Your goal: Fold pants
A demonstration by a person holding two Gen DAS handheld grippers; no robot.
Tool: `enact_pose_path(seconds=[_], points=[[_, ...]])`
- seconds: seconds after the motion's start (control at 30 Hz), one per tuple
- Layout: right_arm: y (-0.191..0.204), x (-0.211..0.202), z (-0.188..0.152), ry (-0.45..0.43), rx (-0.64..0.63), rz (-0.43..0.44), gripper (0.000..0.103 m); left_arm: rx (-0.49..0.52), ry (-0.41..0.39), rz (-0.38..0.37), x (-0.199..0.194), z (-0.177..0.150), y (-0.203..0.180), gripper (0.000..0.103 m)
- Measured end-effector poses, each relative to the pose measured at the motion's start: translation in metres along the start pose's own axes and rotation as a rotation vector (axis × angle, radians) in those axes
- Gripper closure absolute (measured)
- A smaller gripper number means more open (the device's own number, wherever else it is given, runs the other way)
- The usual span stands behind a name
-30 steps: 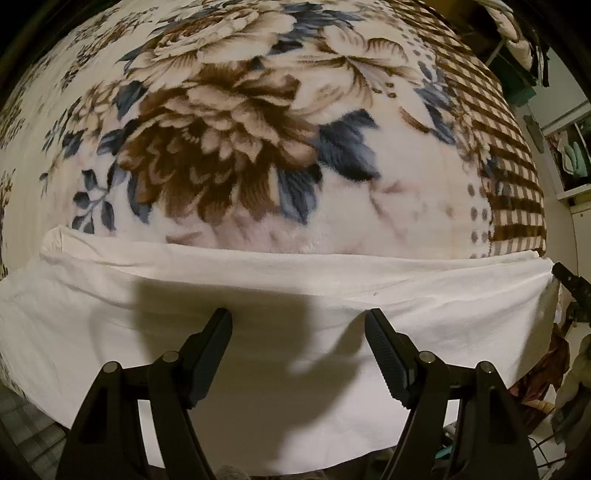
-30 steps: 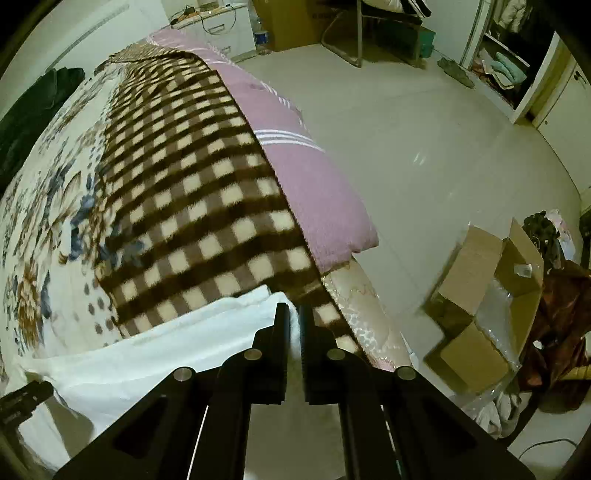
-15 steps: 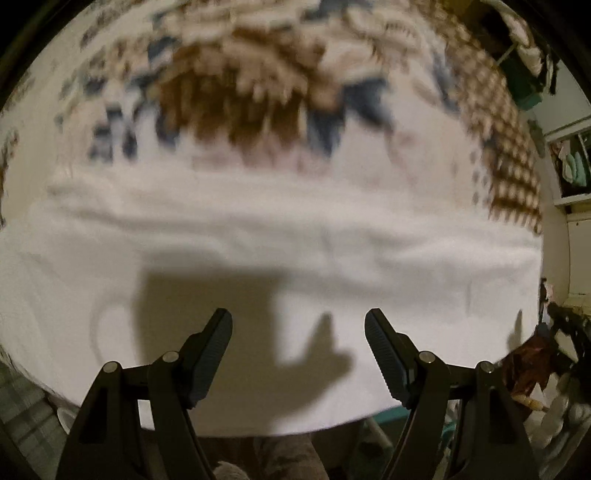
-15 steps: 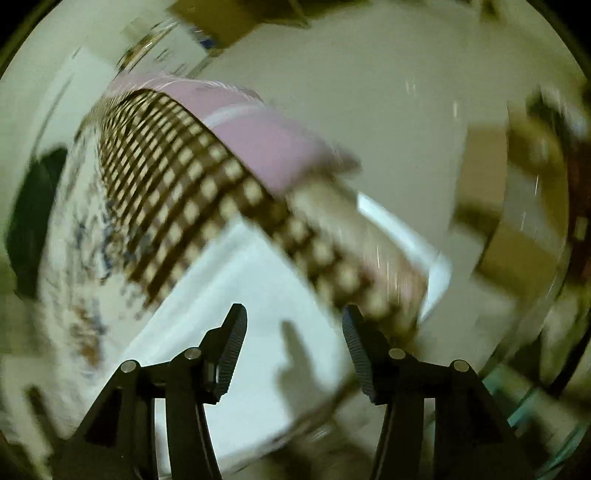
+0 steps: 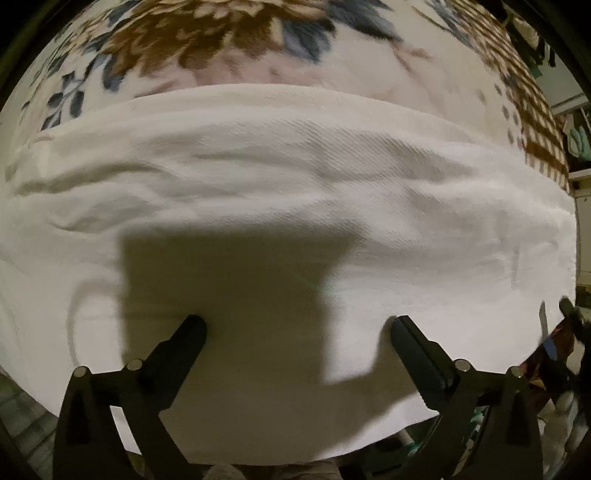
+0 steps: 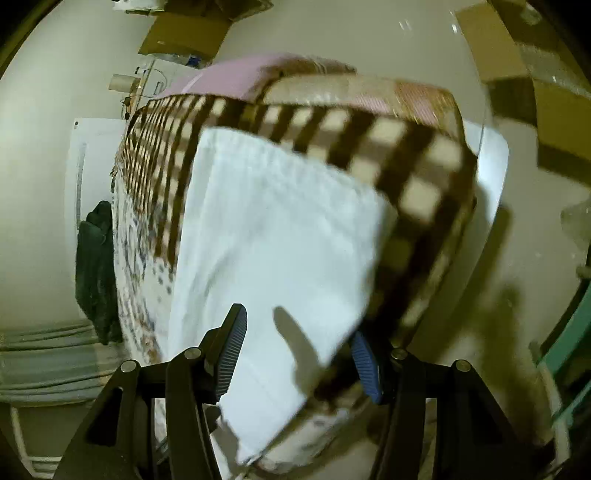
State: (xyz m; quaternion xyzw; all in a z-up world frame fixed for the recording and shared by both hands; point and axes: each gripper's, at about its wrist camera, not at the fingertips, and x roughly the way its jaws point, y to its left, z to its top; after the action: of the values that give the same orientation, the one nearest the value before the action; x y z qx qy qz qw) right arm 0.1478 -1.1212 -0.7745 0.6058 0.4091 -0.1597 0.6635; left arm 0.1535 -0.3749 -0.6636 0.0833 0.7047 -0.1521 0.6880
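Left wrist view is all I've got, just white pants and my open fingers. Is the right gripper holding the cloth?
Observer: No. The right gripper is open, jaws spread over the white pants, gripping nothing.
Operator: Where is it along the pants?
Observer: At the end nearest the checked blanket border, where the cloth hangs toward the bed's side.
Operator: Anything past that edge?
Observer: A pink sheet under the blanket, then bare floor with cardboard boxes.
Operator: Anything else on the bed?
Observer: A dark green garment lies at the bed's far side.
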Motion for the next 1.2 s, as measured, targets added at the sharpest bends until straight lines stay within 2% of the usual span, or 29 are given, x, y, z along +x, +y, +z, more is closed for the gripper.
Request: enact_pose_path(seconds=[0.1, 0.17, 0.2, 0.3, 0.6, 0.63, 0.67, 0.7, 0.77, 0.93, 1.07, 1.2], points=[[-0.001, 0.004, -0.029, 0.052, -0.019, 0.017, 0.045, -0.006, 0.007, -0.002, 0.004, -0.001, 0.0, 0.0], [-0.001, 0.005, -0.037, 0.049, -0.02, 0.028, 0.045, -0.005, 0.01, -0.003, 0.005, -0.002, -0.001, 0.0], [0.001, 0.012, -0.044, 0.036, -0.01, 0.051, 0.045, -0.003, 0.012, -0.002, 0.006, 0.001, 0.0, 0.0], [-0.005, -0.003, -0.057, -0.013, 0.013, 0.106, 0.045, -0.002, 0.015, -0.001, 0.007, 0.004, 0.004, 0.0], [0.014, -0.012, -0.048, -0.149, 0.084, 0.213, 0.047, -0.058, -0.007, 0.048, 0.002, 0.01, 0.002, 0.0], [0.016, -0.013, -0.05, -0.161, 0.097, 0.215, 0.051, -0.059, 0.003, 0.049, 0.002, 0.011, 0.002, 0.0], [0.021, -0.006, -0.065, -0.172, 0.112, 0.199, 0.065, -0.055, 0.014, 0.048, 0.002, 0.013, 0.002, 0.0], [0.023, -0.004, -0.07, -0.179, 0.117, 0.174, 0.09, -0.052, 0.029, 0.041, 0.002, 0.016, 0.003, 0.0], [0.032, -0.011, -0.074, -0.197, 0.102, 0.126, 0.094, -0.064, 0.033, 0.011, -0.003, 0.02, 0.009, 0.0], [0.087, -0.059, -0.09, -0.254, -0.048, 0.046, 0.095, -0.138, -0.036, -0.018, -0.035, 0.019, 0.046, 0.0], [0.151, -0.101, -0.133, -0.293, -0.216, -0.006, 0.095, -0.222, -0.073, -0.056, -0.066, 0.01, 0.093, 0.0], [0.223, -0.116, -0.185, -0.292, -0.375, -0.021, 0.095, -0.298, -0.108, -0.067, -0.094, -0.005, 0.152, 0.0]])
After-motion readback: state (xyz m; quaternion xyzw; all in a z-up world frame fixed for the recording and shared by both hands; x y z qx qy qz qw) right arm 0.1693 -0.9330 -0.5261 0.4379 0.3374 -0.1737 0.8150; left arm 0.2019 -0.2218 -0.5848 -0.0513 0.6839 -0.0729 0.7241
